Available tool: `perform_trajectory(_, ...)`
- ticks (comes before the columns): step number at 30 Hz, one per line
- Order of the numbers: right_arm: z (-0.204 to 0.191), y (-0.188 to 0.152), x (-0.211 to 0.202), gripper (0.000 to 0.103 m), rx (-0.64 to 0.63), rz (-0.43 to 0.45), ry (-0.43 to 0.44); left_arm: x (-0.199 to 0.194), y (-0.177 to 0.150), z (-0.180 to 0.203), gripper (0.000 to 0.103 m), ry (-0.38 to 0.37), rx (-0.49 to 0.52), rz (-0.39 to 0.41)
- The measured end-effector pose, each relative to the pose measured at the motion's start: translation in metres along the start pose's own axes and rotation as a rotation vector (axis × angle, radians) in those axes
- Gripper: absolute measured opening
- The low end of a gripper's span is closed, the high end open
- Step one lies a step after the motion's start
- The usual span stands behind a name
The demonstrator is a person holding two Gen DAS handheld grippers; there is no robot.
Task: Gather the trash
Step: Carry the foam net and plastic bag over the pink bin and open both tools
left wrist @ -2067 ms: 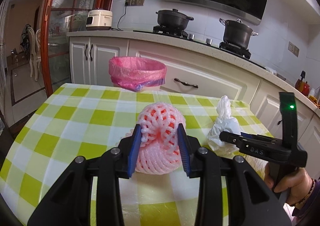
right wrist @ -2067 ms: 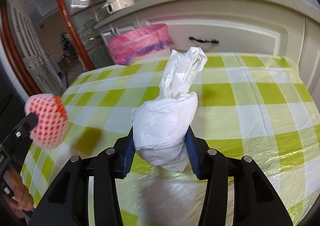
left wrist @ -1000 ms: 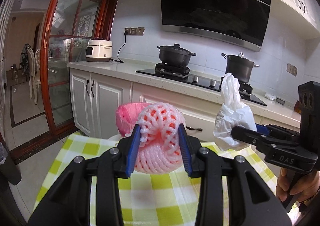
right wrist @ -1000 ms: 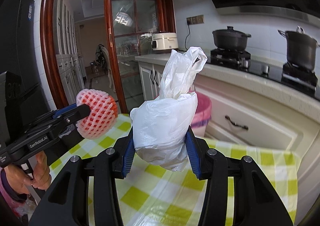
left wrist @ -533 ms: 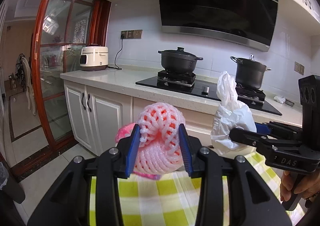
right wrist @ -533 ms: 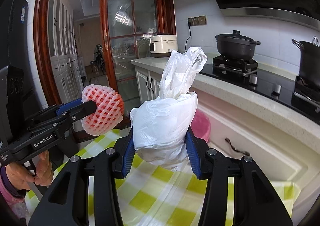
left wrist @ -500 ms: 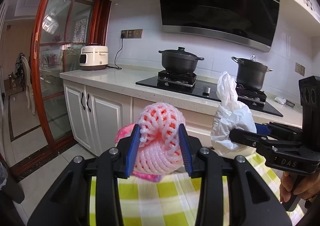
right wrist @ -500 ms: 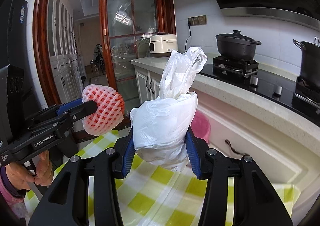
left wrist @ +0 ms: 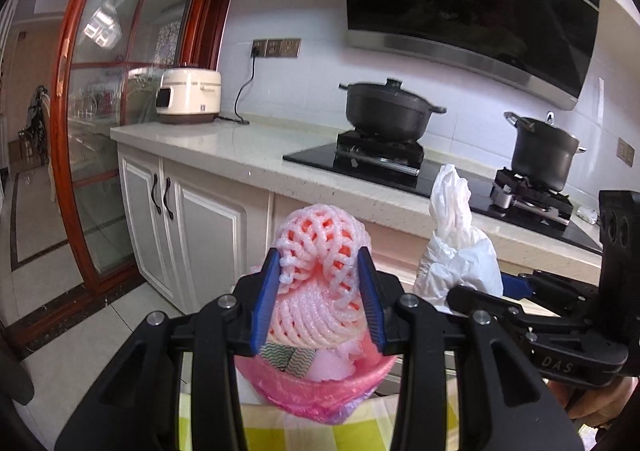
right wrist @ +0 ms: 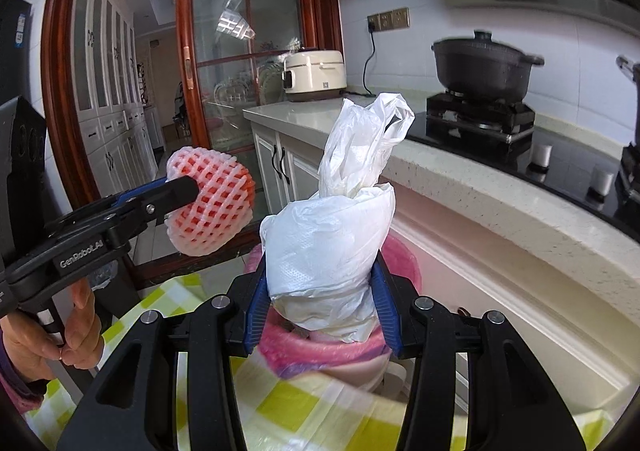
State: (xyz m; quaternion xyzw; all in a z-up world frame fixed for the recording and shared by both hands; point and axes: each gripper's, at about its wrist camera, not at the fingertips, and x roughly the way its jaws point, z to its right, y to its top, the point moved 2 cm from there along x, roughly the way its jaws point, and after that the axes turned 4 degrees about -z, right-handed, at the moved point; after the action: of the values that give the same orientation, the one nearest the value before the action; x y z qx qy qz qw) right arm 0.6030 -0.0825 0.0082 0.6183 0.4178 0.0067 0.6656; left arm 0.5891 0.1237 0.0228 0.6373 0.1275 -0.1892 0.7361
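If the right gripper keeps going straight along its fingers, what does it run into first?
Probably the pink-lined trash bin, just beyond the white plastic bag that the right gripper holds; the bag would arrive over the opening. Behind the bin stands the cabinet front. Depth is uncertain.

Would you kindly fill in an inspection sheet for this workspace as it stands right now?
Surface: table with a green and white check cloth; only its far edge shows.
Job's things: pink foam net in the left gripper; white plastic bag in the right gripper; both above the pink-lined bin, which already holds scraps.
Clutter: nothing seen on the visible cloth.
Grippers: both shut on their loads, side by side over the bin.
Cables: black cord from wall socket to rice cooker.
Surroundings: counter with two black pots on a hob, white cabinets, red-framed glass door.
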Motion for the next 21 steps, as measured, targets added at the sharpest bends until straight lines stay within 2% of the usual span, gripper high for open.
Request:
perform_trajectory(10, 0.029, 0.007, 0.079, 0.046, 0.011, -0.04, 0.051, 0.084, -0.023, -0.033, 0.042, -0.032, -0.036, -0.084)
perform_trajectory(13, 0.03, 0.006, 0.094, 0.049, 0.0, -0.048, 0.058, 0.105, -0.027, -0.042, 0.051, -0.063, -0.058, -0.109)
perform_trajectory(14, 0.032, 0.005, 0.097, 0.049, 0.006, -0.048, 0.066, 0.11, -0.029, -0.044, 0.057, -0.079, -0.061, -0.118)
perform_trajectory(15, 0.034, 0.003, 0.099, 0.049, 0.011, -0.047, 0.069, 0.114, -0.032, -0.046, 0.069, -0.078, -0.058, -0.121)
perform_trajectory(16, 0.035, 0.001, 0.099, 0.049, 0.011, -0.048, 0.07, 0.114, -0.034, -0.047, 0.073, -0.072, -0.057, -0.117)
perform_trajectory(21, 0.035, -0.008, 0.107, 0.05, 0.003, -0.071, 0.064, 0.114, -0.045, -0.061, 0.078, -0.039, -0.084, -0.108)
